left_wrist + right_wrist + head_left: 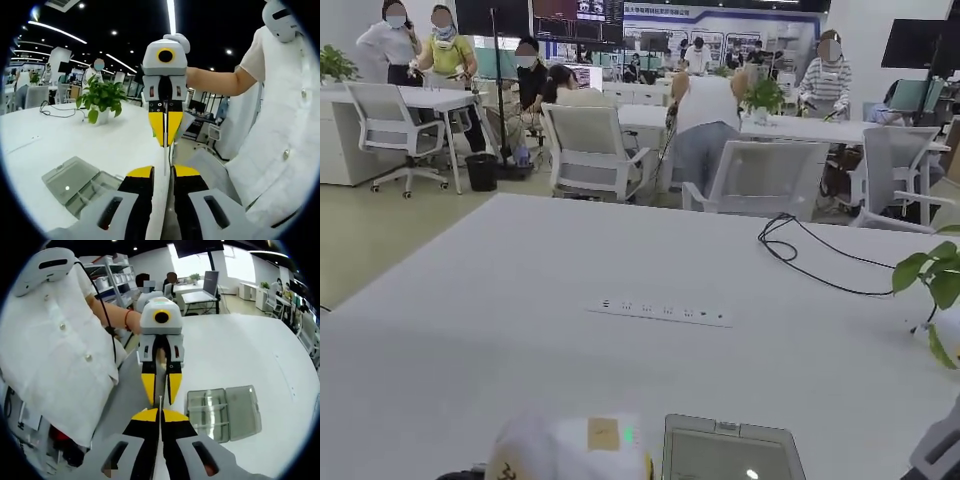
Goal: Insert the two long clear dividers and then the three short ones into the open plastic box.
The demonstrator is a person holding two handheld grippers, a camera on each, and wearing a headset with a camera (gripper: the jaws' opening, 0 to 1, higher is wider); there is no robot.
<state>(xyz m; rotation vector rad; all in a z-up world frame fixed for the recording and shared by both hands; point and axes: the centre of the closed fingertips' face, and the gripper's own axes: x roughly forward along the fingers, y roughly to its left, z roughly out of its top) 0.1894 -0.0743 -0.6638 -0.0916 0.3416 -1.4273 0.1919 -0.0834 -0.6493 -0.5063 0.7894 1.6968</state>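
Observation:
A thin clear divider (164,159) hangs edge-on in the air between my two grippers, which face each other tip to tip. My right gripper (160,415) is shut on the divider's (160,403) edge; in the left gripper view the right gripper (165,142) pinches it from above. My left gripper (163,172) stands slightly open, the sheet in the gap without touching either jaw; the left gripper (160,399) shows the same gap. The open plastic box (189,412) lies on the table beside them with its lid (245,410) flat. Clear partitions show inside.
The white table (620,260) carries a power strip (660,312), a black cable (800,255) and a potted plant (100,100) at the far side. The box's edge (730,432) sits at the near edge. My white shirt (55,345) is close behind the grippers. People and chairs stand beyond.

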